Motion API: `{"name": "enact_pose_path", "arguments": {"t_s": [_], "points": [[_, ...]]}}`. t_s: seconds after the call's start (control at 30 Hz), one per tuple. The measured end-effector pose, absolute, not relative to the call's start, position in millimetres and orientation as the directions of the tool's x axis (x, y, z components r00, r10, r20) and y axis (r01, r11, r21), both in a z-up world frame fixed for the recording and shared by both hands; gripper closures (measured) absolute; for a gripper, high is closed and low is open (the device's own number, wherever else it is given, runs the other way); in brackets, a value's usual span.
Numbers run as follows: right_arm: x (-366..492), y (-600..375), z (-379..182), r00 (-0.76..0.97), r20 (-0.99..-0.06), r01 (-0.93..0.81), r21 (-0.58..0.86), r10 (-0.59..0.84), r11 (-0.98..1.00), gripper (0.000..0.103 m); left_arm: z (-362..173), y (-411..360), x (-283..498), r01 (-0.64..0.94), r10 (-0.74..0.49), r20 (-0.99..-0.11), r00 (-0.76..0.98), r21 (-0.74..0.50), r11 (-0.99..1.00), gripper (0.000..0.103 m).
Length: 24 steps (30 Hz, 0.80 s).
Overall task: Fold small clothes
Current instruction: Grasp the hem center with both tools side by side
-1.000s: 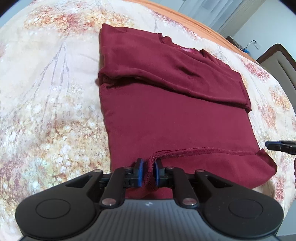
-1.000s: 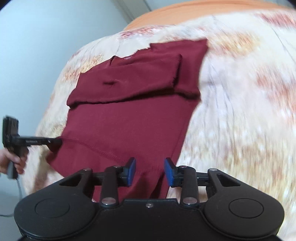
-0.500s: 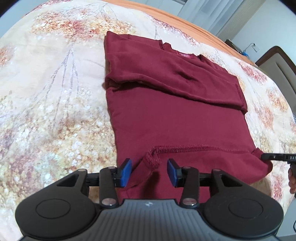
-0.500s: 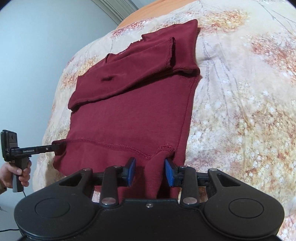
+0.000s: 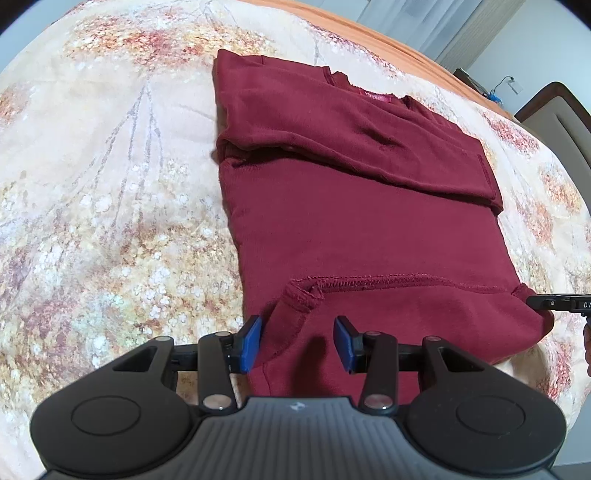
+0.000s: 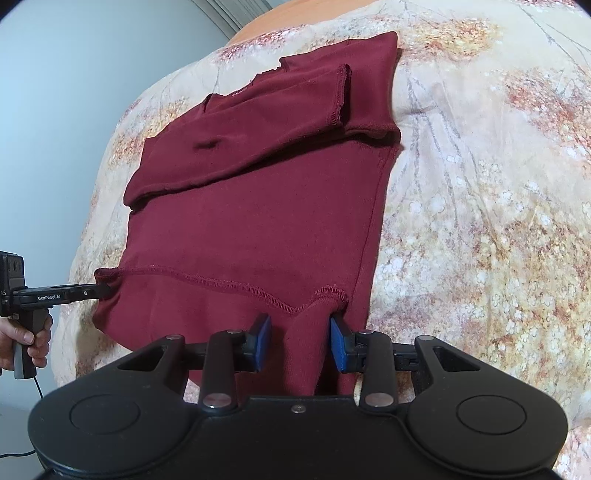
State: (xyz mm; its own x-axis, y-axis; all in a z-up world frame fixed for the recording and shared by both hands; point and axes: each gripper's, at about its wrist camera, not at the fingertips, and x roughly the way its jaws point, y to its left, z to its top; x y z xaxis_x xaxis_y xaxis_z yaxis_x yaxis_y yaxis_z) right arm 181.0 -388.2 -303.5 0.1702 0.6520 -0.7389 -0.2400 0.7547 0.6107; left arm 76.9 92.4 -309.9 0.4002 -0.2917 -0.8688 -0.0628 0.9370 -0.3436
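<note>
A dark red long-sleeved top (image 5: 354, 221) lies flat on the bed, sleeves folded across its chest and its bottom hem folded up a short way. It also shows in the right wrist view (image 6: 258, 206). My left gripper (image 5: 297, 343) is open, its blue pads astride the folded hem's left corner. My right gripper (image 6: 299, 345) is open, its pads astride the hem's right corner. Each gripper shows from the side in the other view, the left one (image 6: 55, 293) and the right one (image 5: 557, 304) at the fold's ends.
The bed carries a cream bedspread with orange flowers (image 5: 110, 206), and an orange sheet edge (image 5: 369, 33) runs along the far side. A brown headboard (image 5: 554, 110) and a wall socket stand at the far right.
My left gripper has let go of the hem corner and opened wide. The folded hem now rests on the top. My right gripper stayed open and both have drawn back slightly.
</note>
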Motion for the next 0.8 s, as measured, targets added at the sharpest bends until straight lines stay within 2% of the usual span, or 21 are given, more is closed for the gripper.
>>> {"name": "enact_pose_path", "arguments": {"t_s": [0.07, 0.17, 0.2, 0.27, 0.3, 0.33, 0.4, 0.5, 0.57, 0.6, 0.67, 0.73, 0.8], "points": [[180, -387, -303, 0.180, -0.740, -0.244, 0.605, 0.649, 0.758, 0.067, -312, 91, 78, -0.055, -0.290, -0.871, 0.396, -0.338, 0.940, 0.056], [178, -387, -300, 0.200, -0.735, -0.251, 0.601, 0.648, 0.759, 0.089, -313, 87, 79, -0.042, -0.291, -0.870, 0.397, -0.334, 0.942, 0.056], [178, -387, -299, 0.206, -0.732, -0.253, 0.601, 0.650, 0.758, 0.092, -313, 87, 79, -0.037, -0.295, -0.867, 0.403, -0.337, 0.941, 0.056], [178, -388, -297, 0.220, -0.724, -0.258, 0.604, 0.654, 0.754, 0.096, -312, 86, 79, -0.034, -0.296, -0.860, 0.416, -0.339, 0.940, 0.067], [178, -389, -296, 0.229, -0.717, -0.257, 0.608, 0.659, 0.751, 0.098, -312, 87, 79, -0.035, -0.296, -0.857, 0.422, -0.341, 0.939, 0.076], [179, -392, -294, 0.241, -0.707, -0.250, 0.616, 0.665, 0.747, 0.098, -311, 88, 79, -0.035, -0.300, -0.853, 0.428, -0.347, 0.937, 0.088], [181, -400, -292, 0.289, -0.670, -0.212, 0.652, 0.684, 0.728, 0.100, -310, 90, 79, -0.039, -0.303, -0.845, 0.441, -0.356, 0.934, 0.095], [188, -420, -286, 0.404, -0.567, -0.118, 0.746, 0.718, 0.656, 0.100, -303, 102, 81, -0.092, -0.309, -0.808, 0.501, -0.405, 0.910, 0.097], [194, -426, -285, 0.460, -0.539, -0.070, 0.770, 0.705, 0.634, 0.100, -298, 116, 81, -0.179, -0.303, -0.766, 0.568, -0.474, 0.862, 0.097], [200, -425, -287, 0.467, -0.562, -0.052, 0.753, 0.682, 0.656, 0.099, -297, 124, 82, -0.229, -0.293, -0.744, 0.601, -0.511, 0.829, 0.097], [212, -411, -294, 0.408, -0.675, -0.069, 0.648, 0.614, 0.758, 0.099, -300, 136, 86, -0.315, -0.252, -0.728, 0.637, -0.545, 0.777, 0.097], [218, -400, -305, 0.345, -0.725, -0.094, 0.605, 0.596, 0.790, 0.098, -309, 137, 97, -0.346, -0.238, -0.764, 0.600, -0.516, 0.784, 0.097], [221, -398, -313, 0.323, -0.733, -0.083, 0.608, 0.599, 0.789, 0.087, -316, 126, 109, -0.314, -0.228, -0.807, 0.544, -0.448, 0.837, 0.097]]}}
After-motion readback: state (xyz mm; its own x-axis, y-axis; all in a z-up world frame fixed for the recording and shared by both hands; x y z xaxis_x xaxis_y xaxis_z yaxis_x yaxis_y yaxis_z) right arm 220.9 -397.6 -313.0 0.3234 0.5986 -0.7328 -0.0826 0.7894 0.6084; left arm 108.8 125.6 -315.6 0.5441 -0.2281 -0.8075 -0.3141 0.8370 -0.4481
